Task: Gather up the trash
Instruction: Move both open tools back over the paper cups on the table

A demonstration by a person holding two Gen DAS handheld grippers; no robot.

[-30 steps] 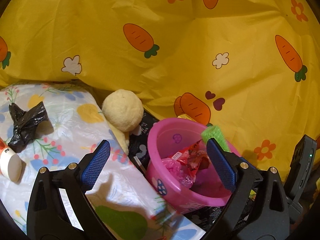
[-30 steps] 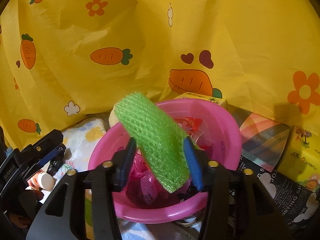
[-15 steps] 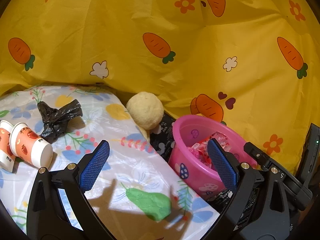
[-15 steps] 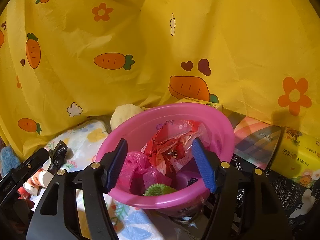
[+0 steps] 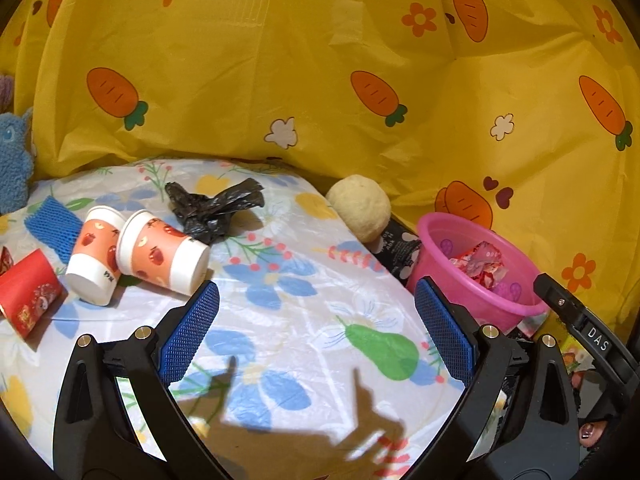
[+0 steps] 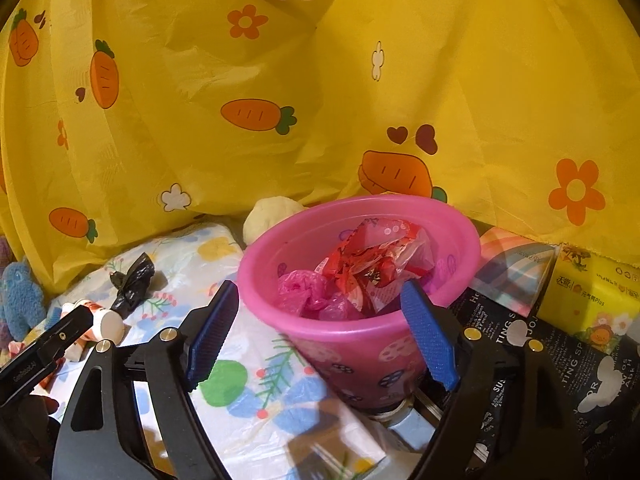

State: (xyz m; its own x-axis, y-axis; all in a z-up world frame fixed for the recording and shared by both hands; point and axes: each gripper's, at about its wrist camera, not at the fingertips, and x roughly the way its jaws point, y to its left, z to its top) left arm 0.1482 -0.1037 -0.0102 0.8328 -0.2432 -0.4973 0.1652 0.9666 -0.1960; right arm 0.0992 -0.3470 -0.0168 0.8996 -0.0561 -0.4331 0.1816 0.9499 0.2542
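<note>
A pink bucket holds red wrappers and pink plastic; in the left wrist view the bucket stands at the right. My right gripper hangs just in front of the bucket, jaws opening, nothing between the pads. My left gripper is open over the floral sheet, empty. Ahead and left of it lie two paper cups, a crumpled black bag, a red cup and blue foam netting.
Yellow carrot-print cloth hangs behind everything. A cream ball sits beside the bucket. A blue plush toy is at far left. Boxes and a yellow tissue pack lie right of the bucket.
The right gripper let the green netting fall into the bucket, opened wider and drew back. The left gripper swung left, bringing the cups, red cup and blue netting into view.
</note>
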